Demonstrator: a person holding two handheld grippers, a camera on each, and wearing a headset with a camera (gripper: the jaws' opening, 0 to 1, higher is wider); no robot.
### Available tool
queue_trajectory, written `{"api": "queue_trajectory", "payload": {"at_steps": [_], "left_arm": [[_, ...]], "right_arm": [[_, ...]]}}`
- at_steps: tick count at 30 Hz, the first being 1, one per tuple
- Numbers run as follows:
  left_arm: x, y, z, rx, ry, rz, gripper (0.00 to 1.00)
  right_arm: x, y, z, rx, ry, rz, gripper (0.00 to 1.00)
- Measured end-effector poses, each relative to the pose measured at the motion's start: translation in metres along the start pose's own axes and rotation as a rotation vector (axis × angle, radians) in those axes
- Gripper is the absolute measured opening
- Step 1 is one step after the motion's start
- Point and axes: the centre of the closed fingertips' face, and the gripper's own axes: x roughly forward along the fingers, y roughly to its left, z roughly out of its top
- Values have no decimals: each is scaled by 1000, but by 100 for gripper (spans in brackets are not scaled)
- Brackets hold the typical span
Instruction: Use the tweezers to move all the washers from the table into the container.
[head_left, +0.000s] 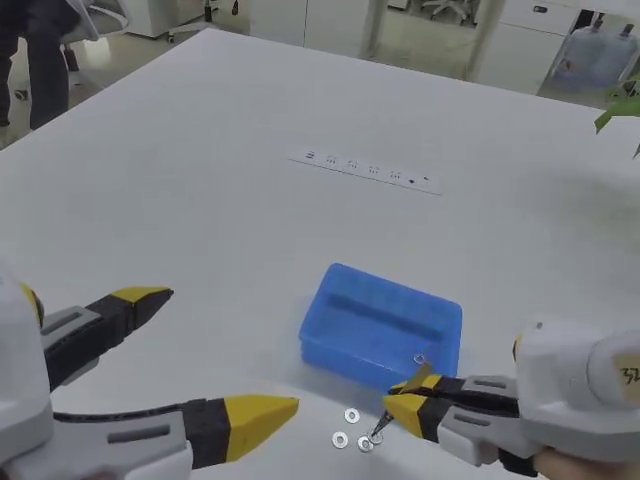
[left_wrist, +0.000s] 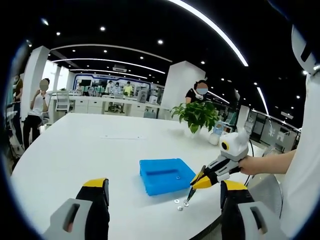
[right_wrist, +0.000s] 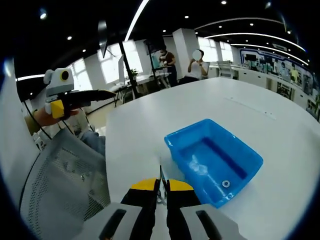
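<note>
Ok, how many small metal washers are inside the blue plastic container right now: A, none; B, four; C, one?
C: a single small metal washer lies on the floor of the blue plastic container.

Wide table (head_left: 200, 150) room — container (head_left: 380, 325) just beside washers (head_left: 351, 416).

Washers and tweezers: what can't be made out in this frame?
- Head view: whether the tweezers hold a washer; the tips are too small and overlap the washers on the table.
- Head view: total washer count; the right gripper may cover some.
- Right gripper view: table washers, hidden under its own shut jaws.
- Left gripper view: washers are tiny specks, uncountable.
</note>
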Motion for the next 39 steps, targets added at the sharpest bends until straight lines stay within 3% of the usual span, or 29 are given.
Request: {"api": "queue_trajectory", "payload": {"at_steps": [13,26,35,39], "left_arm": [[4,-3,0,15,14,-14,94],[6,-6,1,23,21,-27,94],[7,-8,1,27,24,-34,94],[6,-7,-1,28,28,-30,94]], "right_arm": [[4,4,-5,-39,25,-5,3],[2,7,-6,-101,11,-22,1],[0,3,-5,-29,-18,-26,3],[1,3,-7,-35,-7,-30,3]]}}
